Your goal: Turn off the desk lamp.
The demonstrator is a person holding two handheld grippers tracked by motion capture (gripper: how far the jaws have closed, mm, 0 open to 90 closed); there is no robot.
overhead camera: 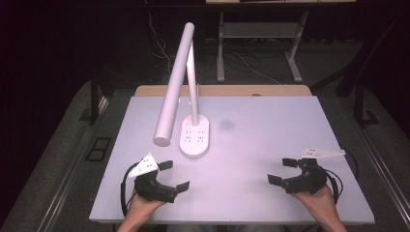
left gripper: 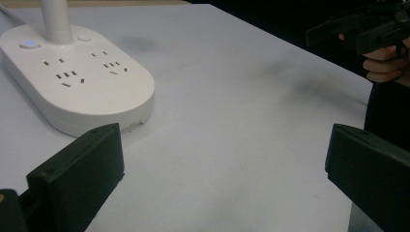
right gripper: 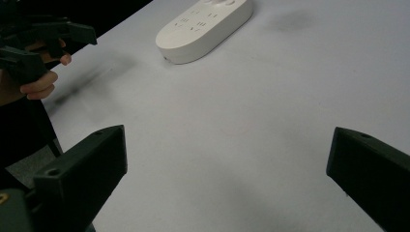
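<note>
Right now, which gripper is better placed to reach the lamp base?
Left. The left gripper sits open just short of the lamp base, which looms close in its own view. The right gripper, also open, is across the table, farther away.

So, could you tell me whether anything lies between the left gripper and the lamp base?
Nothing visible does. The left gripper is open and held near the table's front edge, and only bare tabletop separates it from the lamp base. The lamp head slants above, beside the base, not across that gap.
</note>
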